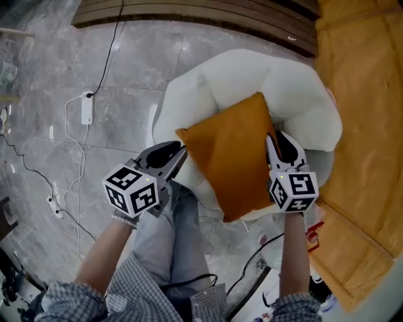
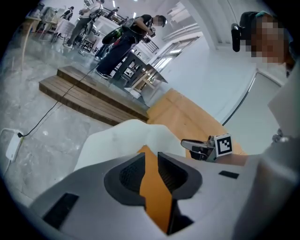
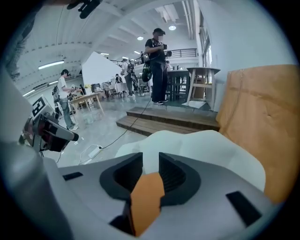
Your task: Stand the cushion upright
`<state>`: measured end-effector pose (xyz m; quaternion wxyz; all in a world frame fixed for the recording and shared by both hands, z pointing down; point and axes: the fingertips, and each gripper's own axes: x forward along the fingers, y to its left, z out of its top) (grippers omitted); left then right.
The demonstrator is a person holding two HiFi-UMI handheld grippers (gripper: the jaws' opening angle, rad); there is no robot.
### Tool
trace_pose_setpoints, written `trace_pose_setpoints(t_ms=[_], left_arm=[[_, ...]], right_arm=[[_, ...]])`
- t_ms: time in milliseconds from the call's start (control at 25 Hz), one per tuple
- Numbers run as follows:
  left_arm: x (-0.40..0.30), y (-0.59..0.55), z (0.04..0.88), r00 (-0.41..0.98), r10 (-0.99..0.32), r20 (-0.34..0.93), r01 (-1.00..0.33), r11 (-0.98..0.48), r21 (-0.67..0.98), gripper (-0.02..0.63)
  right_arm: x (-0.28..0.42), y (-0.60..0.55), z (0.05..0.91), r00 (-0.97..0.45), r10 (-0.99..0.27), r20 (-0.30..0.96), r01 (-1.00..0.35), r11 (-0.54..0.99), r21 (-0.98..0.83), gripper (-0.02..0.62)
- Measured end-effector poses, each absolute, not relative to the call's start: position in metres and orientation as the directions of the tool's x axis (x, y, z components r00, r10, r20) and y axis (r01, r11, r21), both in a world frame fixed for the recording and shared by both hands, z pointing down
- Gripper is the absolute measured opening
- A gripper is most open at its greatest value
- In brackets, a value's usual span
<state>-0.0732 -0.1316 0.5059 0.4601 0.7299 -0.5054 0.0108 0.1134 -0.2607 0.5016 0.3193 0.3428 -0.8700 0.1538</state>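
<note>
An orange cushion (image 1: pixel 233 157) leans tilted on the seat of a white armchair (image 1: pixel 245 72). My left gripper (image 1: pixel 182 151) is at the cushion's left corner. In the left gripper view, orange fabric (image 2: pixel 154 197) fills the narrow gap between its jaws (image 2: pixel 151 161) and touches both pads. My right gripper (image 1: pixel 272 139) is at the cushion's right edge. In the right gripper view, a fold of the cushion (image 3: pixel 147 197) sits between its jaws (image 3: pixel 151 161), with the white chair showing above it. Each gripper shows in the other's view: right (image 2: pixel 199 147), left (image 3: pixel 51 131).
A wooden platform (image 1: pixel 189 16) runs along the far side. A white power strip (image 1: pixel 87 108) with cables lies on the marble floor at left. A tan padded panel (image 1: pixel 365 94) stands close on the right of the chair. People stand far off in the hall.
</note>
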Motion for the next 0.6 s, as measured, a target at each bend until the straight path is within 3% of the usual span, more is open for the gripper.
trace_pose_setpoints(t_ms=[200,600], left_arm=[[-0.081,-0.138,0.554,0.467,-0.704,0.535,-0.748,0.008,0.663,0.108],[-0.087,-0.139,0.635,0.45,-0.652,0.61,-0.734,0.119,0.669,0.12]], right_arm=[[0.1,-0.278,0.555,-0.543,-0.428,0.723,-0.665,0.744,-0.059,0.144],[0.095,-0.315,0.637,-0.469,-0.366,0.804,-0.669,0.741,-0.053,0.176]])
